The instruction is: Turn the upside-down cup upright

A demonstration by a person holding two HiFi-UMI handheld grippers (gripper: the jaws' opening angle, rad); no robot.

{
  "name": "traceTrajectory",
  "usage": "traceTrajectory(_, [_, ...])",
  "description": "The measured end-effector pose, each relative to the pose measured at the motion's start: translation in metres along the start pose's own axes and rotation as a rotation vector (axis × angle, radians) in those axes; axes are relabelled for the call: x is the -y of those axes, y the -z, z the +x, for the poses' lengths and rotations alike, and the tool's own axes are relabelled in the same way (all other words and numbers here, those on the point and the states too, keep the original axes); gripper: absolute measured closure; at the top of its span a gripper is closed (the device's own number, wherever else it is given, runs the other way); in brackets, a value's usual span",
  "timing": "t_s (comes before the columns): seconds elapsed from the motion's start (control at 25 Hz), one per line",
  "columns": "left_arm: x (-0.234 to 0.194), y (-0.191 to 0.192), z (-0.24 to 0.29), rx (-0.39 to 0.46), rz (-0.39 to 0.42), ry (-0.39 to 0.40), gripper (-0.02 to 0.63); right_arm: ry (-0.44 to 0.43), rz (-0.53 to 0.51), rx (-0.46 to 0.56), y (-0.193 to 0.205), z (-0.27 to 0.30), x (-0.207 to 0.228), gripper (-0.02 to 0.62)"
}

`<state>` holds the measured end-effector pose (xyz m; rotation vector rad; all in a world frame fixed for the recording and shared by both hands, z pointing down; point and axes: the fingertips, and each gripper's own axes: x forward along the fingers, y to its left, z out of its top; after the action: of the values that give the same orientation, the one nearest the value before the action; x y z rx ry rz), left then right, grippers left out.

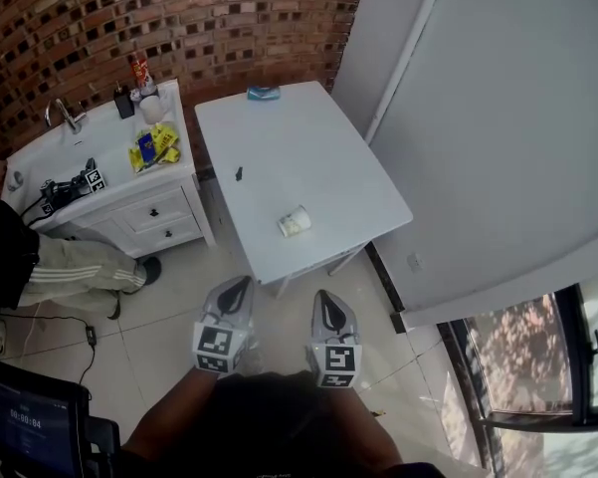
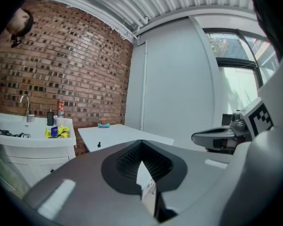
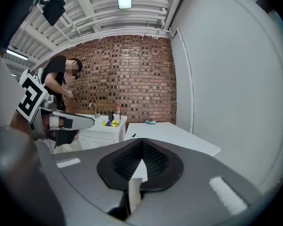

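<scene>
While the left tongs (image 1: 242, 282) and right tongs (image 1: 322, 295) hang side by side over the tiled floor (image 1: 169, 317), short of the white worktop (image 1: 279, 137), each pair is pressed together at the tips and pinches nothing. The cup (image 1: 295, 221) sits near the worktop's near edge. It looks tipped, its long axis slanting toward the near-right corner with a yellowish end that way. Mouth or base, I cannot tell.

Just one readout on show: the dark screen (image 1: 25, 421) at lower left carries clock-style digits, something like 00:00:04, too small to be sure. The red bottle (image 1: 139, 70) has a label, but it's unreadable.
</scene>
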<state>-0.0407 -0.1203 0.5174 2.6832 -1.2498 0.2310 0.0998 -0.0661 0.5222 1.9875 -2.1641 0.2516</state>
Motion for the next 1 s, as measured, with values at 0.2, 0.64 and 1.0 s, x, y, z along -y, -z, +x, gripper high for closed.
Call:
traceTrajectory(0.2, [-0.003, -0.007, 0.007, 0.018, 0.004, 0.029, 0.609, 0.013, -0.012, -0.013, 0.002, 0.009, 0.0, 0.583])
traceTrajectory(0.64, [-0.019, 0.016, 0.029, -0.012, -0.047, 0.016, 0.61, -0.01, -0.056, -0.041, 0.012, 0.026, -0.002, 0.583])
traceTrajectory(1.0, [-0.036, 0.009, 0.062, -0.026, -0.028, -0.012, 0.61, -0.012, -0.017, -0.051, 0.009, 0.069, 0.02, 0.583])
